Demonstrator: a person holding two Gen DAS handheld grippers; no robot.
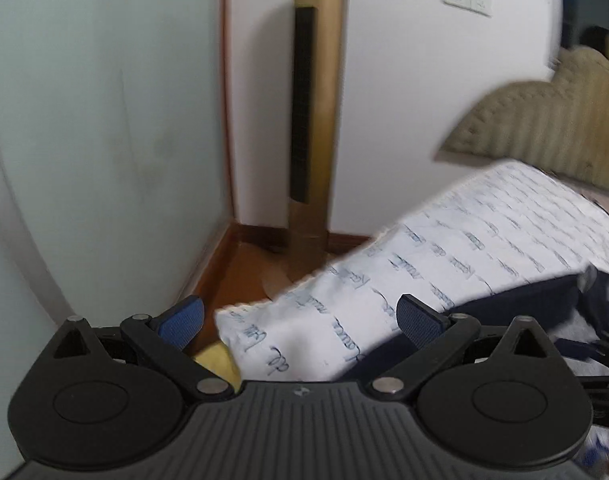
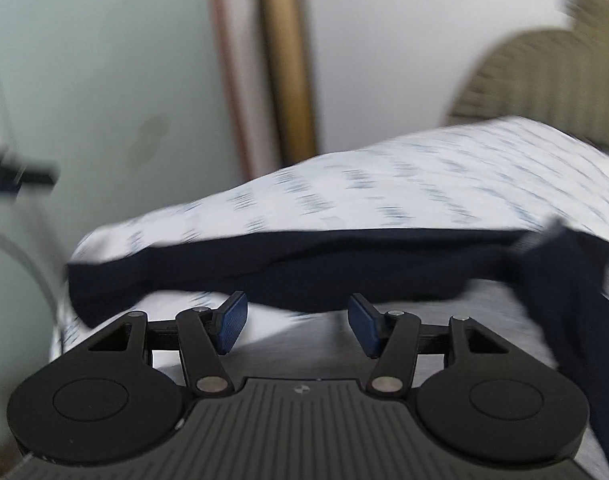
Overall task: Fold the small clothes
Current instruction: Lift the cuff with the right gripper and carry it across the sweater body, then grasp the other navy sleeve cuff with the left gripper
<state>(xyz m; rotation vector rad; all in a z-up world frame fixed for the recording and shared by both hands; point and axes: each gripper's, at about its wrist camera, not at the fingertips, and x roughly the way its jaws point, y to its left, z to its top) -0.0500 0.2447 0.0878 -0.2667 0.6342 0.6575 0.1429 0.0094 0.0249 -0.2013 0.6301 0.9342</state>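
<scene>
Left tongs (image 1: 300,322) spread wide, blue pads holding nothing, poised over corner of white bed cover printed with blue script (image 1: 444,264). Right tongs (image 2: 297,322) parted too, empty, just short of dark navy garment (image 2: 304,268). Garment lying rumpled across bed cover (image 2: 424,184), one end trailing down at right. Tall gold tower fan (image 1: 318,100) upright in corner by white wall. Right view blurred.

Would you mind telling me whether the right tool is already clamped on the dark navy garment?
No: in the right wrist view the right tool stands open, its blue pads apart and empty, with the dark navy garment lying just beyond them.
</scene>
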